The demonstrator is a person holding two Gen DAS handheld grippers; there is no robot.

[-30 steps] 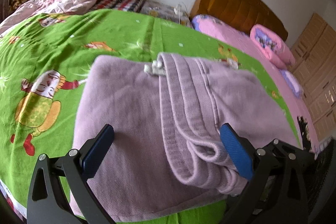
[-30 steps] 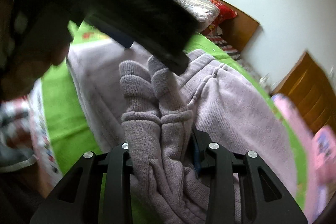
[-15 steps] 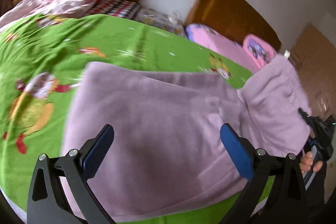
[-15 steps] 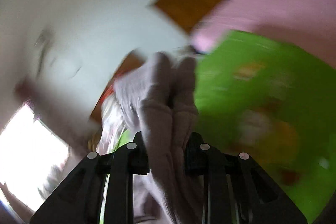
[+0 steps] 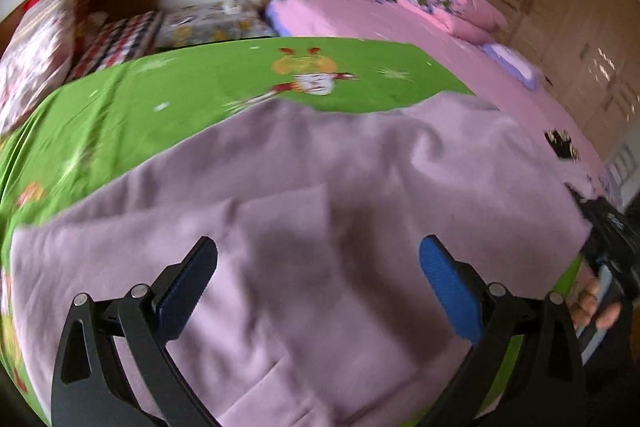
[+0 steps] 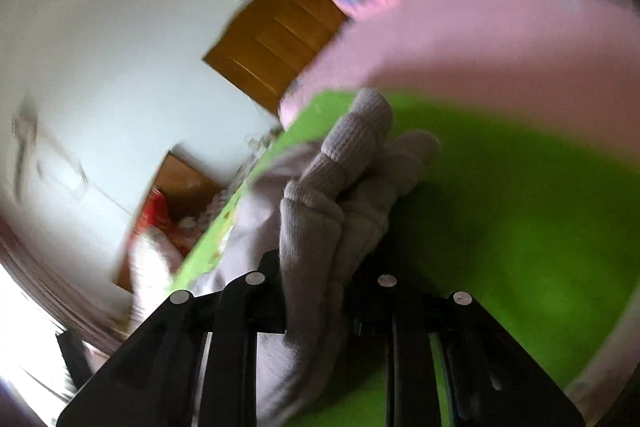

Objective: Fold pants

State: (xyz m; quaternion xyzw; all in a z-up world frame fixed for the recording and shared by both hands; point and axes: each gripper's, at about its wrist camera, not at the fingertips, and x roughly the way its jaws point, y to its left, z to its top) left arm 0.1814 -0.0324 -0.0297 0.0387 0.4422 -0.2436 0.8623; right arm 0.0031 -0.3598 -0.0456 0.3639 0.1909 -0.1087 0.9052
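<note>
Mid-fold: pants spread out, cuffs in my right tool.

The pants (image 5: pixel 320 227) lie across the green bed sheet (image 5: pixel 168 99). My right tool (image 6: pixel 316 291) is clamped narrow on the ribbed cuffs (image 6: pixel 352 163); my left tool (image 5: pixel 318 283) hovers wide and empty. I judge the fold unfinished.

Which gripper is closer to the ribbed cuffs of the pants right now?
Right. The right gripper is clamped on the ribbed cuffs, which stick out past its fingers. The left gripper hovers open above the flat middle of the pants, no cuff between its fingers.
</note>
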